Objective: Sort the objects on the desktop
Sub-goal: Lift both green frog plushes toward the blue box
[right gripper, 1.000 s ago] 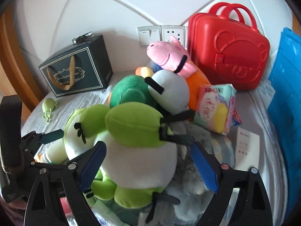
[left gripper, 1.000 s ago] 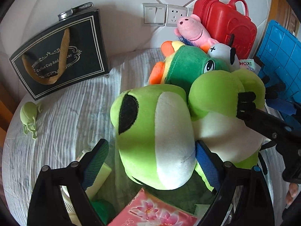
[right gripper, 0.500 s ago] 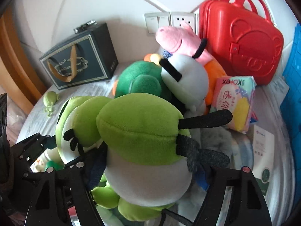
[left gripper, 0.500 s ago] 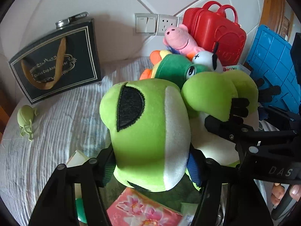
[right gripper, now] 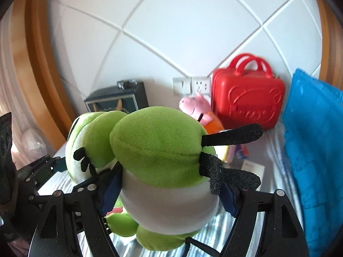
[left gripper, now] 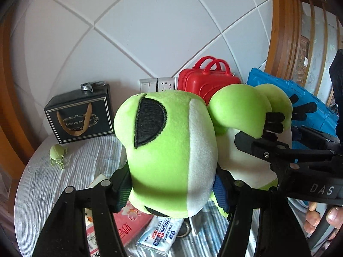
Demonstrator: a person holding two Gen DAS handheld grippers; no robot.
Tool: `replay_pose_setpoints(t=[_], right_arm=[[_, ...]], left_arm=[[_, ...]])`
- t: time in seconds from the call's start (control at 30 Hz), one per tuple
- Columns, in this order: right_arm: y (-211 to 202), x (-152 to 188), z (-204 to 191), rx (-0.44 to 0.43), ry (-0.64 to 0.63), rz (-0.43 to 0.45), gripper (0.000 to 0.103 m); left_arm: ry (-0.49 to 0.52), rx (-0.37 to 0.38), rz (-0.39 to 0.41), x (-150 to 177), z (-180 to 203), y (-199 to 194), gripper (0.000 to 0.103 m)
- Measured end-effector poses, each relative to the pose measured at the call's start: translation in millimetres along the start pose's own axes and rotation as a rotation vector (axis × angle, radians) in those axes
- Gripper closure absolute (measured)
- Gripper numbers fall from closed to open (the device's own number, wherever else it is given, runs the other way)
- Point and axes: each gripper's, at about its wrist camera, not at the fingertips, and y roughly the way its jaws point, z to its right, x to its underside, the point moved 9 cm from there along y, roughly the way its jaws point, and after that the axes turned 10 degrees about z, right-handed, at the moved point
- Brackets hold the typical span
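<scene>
White tiled wall, striped cloth on the table (left gripper: pixel 42 184), and you've got the big frog up in the air.

Both claws have just been closing and now pinch the one green frog plush (left gripper: pixel 171 150): your left gripper (left gripper: pixel 171 189) squeezes its head, your right gripper (right gripper: pixel 169 194) clamps its white belly, and it hangs clear of the cloth, dead centre in both views. I'd say sorting has barely started. Still sitting around: one red case (left gripper: pixel 205 81) at 1 o'clock, one black gift bag (left gripper: pixel 79 115) at 10 o'clock, one little green figure (left gripper: pixel 56 155) at 9 o'clock, one pink pig plush (right gripper: pixel 197 107) beside the case, one blue crate (right gripper: pixel 315 139) at 3 o'clock, one wipes pack (left gripper: pixel 160 233) and one pink packet (left gripper: pixel 130 220) at 6 o'clock.
</scene>
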Motion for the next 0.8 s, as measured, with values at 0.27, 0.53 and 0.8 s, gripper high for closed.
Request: replay_pose_setpoints(t=[0.27, 0.53, 0.8], right_arm=[[-91, -26, 43, -0.051, -0.063, 0.098, 0.025], [-156, -27, 88, -0.059, -0.087, 0.124, 0.025], [-207, -19, 103, -0.004, -0.050, 0.154, 0.025]], left_arm=[[-0.001, -0.055, 0.117, -26, 85, -58, 0.039], [-0.004, -0.059, 0.157, -31, 157, -88, 0.039], [0.040, 0.004, 0.182, -31, 191, -117, 0.039]])
